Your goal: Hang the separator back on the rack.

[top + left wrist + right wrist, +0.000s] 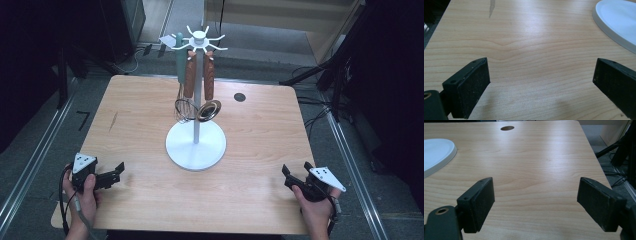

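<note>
Both grippers rest at the table's near corners, the left gripper (119, 169) and right gripper (287, 172) each with jaws wide and empty. The rack (196, 145) stands well ahead, between them, its whisk (184, 107) and strainer (208, 110) hanging. This looks like a resting step; next, a jaw pair must reach forward to a handle.

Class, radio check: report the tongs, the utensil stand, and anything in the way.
Left tongs open, empty, low over table. Right tongs open, empty. Utensil stand upright mid-table; whisk and strainer hanging. Nothing between tongs and stand.

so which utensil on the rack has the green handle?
The leftmost utensil, hanging beside the whisk. Its handle is teal-green; the whisk and the strainer both have brown wooden handles. Its lower end can't be made out.
</note>
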Available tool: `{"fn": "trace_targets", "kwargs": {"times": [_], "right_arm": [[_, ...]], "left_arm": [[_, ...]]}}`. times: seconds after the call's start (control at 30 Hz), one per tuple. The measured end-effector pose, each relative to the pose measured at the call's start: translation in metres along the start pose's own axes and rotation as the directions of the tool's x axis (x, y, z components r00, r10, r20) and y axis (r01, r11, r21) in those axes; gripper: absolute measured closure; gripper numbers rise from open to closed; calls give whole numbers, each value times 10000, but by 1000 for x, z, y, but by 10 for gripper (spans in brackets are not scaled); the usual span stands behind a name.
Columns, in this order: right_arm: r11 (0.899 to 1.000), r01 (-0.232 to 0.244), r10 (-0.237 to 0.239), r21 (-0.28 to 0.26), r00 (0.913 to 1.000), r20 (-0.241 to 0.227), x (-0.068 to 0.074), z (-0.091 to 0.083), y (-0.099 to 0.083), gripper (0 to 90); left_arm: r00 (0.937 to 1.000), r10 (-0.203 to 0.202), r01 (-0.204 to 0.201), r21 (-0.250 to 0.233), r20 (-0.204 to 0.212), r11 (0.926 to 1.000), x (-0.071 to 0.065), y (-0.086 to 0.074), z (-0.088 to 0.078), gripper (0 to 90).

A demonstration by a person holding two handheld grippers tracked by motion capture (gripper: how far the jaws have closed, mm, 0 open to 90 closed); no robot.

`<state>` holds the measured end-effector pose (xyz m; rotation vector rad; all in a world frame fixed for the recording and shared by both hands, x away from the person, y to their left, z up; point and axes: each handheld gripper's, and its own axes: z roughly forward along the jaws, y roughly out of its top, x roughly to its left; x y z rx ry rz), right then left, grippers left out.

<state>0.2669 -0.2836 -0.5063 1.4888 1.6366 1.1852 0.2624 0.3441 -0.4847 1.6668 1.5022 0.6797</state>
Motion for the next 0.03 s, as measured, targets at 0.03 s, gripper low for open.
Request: {"fn": "trace_targets", "kwargs": {"times": [0.03], "right_arm": [[10000,-7,7,61,10000,5,1,1,0,149]], "left_arm": [[10000,-3,3,42,1,10000,0,0,0,11]]}}
